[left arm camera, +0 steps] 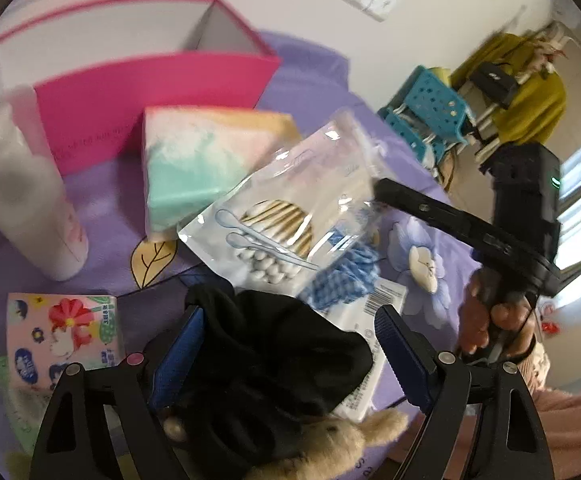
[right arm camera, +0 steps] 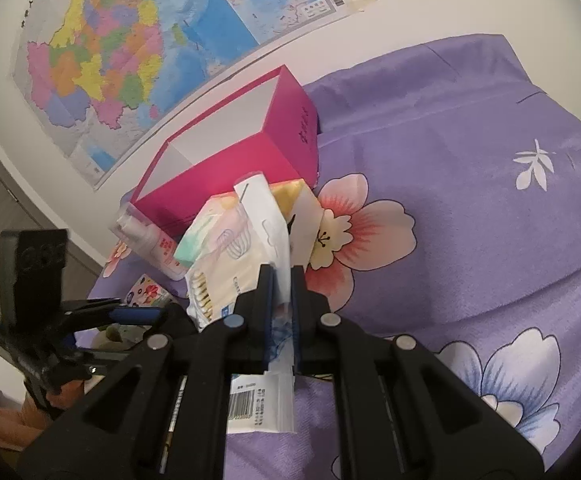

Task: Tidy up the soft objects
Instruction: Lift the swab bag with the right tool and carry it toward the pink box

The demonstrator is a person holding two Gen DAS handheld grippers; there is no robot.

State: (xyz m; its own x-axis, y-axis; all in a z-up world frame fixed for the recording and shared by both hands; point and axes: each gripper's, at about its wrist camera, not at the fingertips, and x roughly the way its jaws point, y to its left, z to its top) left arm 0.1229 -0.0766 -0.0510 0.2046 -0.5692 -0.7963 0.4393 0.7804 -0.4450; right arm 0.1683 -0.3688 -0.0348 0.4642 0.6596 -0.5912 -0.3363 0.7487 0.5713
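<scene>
My right gripper (right arm camera: 281, 280) is shut on a clear bag of cotton swabs (right arm camera: 246, 256) and holds it above the purple bedspread; the bag also shows in the left wrist view (left arm camera: 290, 216), lifted by the right gripper's finger (left arm camera: 442, 216). My left gripper (left arm camera: 290, 324) is open, its blue pads either side of a black soft cloth item (left arm camera: 278, 360) lying on the bed. A beige plush toy (left arm camera: 330, 444) lies just below it. An open pink box (left arm camera: 130, 92) (right arm camera: 230, 152) stands at the back.
A pastel tissue pack (left arm camera: 198, 160) leans in front of the box. A white bottle (left arm camera: 22, 196) lies at left, a small floral tissue packet (left arm camera: 62, 332) near the left gripper. A blue checked cloth (left arm camera: 346, 276) lies under the bag. A teal stool (left arm camera: 426, 112) stands beyond the bed.
</scene>
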